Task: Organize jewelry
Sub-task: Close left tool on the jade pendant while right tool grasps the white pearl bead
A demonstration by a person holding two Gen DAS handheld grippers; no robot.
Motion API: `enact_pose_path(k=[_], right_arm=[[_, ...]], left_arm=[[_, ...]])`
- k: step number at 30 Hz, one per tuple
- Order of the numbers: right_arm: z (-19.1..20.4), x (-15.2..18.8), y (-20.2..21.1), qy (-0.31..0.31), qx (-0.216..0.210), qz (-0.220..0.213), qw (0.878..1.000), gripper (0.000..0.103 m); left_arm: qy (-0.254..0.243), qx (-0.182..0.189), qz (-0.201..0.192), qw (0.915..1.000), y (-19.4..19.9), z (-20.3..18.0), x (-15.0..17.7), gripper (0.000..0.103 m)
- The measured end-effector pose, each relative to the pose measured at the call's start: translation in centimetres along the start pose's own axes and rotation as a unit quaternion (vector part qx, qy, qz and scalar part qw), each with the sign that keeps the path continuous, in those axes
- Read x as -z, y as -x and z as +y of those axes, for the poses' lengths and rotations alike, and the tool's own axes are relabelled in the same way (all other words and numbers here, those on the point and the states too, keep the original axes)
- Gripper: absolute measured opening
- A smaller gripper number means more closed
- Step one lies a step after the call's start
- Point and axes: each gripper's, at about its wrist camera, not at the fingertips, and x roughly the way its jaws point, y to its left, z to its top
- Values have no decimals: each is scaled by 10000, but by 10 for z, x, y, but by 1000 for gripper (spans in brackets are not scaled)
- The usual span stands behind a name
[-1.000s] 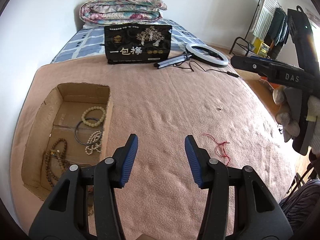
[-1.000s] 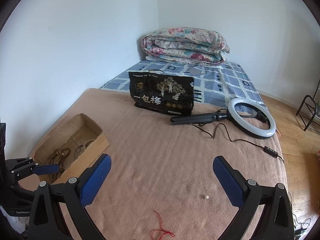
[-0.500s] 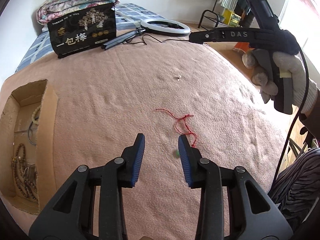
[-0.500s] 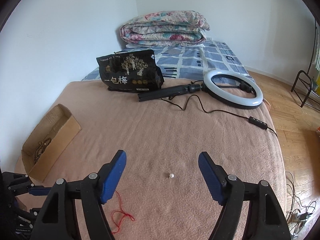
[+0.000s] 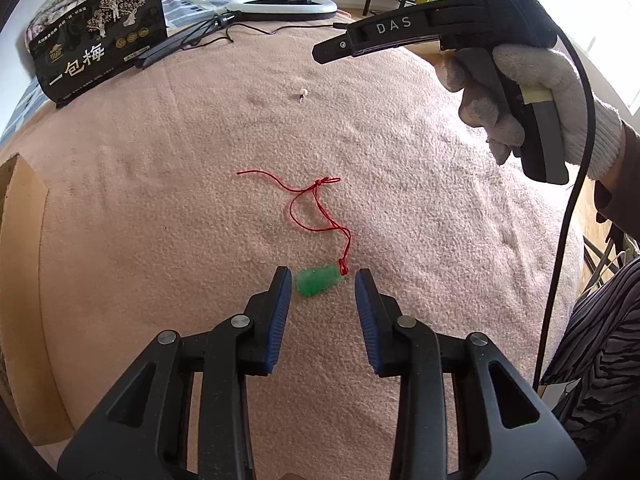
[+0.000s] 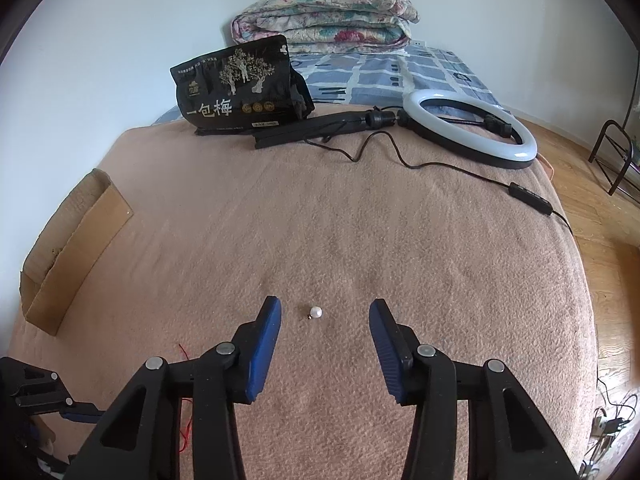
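Note:
A green pendant (image 5: 318, 279) on a red cord (image 5: 316, 208) lies on the pink blanket. My left gripper (image 5: 322, 286) is open, low over the blanket, with the pendant between its blue fingertips, nearer the left one. A small white pearl (image 6: 316, 312) lies further along the blanket; it also shows in the left wrist view (image 5: 303, 92). My right gripper (image 6: 325, 312) is open and straddles the pearl. The cardboard box (image 6: 76, 240) stands at the left edge; its contents are hidden.
A black snack bag (image 6: 240, 88), a ring light (image 6: 472, 132) with its stand and cable, and a folded quilt (image 6: 324, 16) lie at the far end of the bed. The blanket's right edge drops to a wooden floor (image 6: 600, 208).
Both grippers have moved forward and down. The left one now straddles the green pendant and has opened wider. The right one has narrowed and now straddles the pearl.

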Motion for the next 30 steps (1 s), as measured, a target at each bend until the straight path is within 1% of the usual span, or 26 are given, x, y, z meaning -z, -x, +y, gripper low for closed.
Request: enact_pose_path(k=[2,5,9,12,17,20,21,22,30], right_arm=[[-2,2,-4,-31,-8,32,10000,48],[-3,5,-11,-33,-38,103,9999,48],[-2,9,-17,4,-45,168,9998,47],[-1,8,-18,16,-52,173,9998,47],[1,8,-23,57,-49,200,9998,47],[3,10,-29,112,-53,238,9996,47],[3,10,-31,140,-49,255,9996,47],[4,11,-33,172,-49,276,9995,45],[14,13,-46,445,-45,360,9983,32]], left_arm=[[23,23,46,10000,-5,0,0,33],[-75,-106,106,9999,-13,-5,-1,33],[16,-104,165,9998,-20,-5,-1,34],[-62,-193,189,9996,-24,-8,-2,34],[-86,-323,127,9994,-32,-8,-3,33],[-191,-416,56,9989,-32,-11,-2,33],[-205,-425,36,9989,-32,-11,-1,32],[-203,-440,19,9988,-32,-10,-1,30],[-185,-386,-28,9991,-30,-7,0,30]])
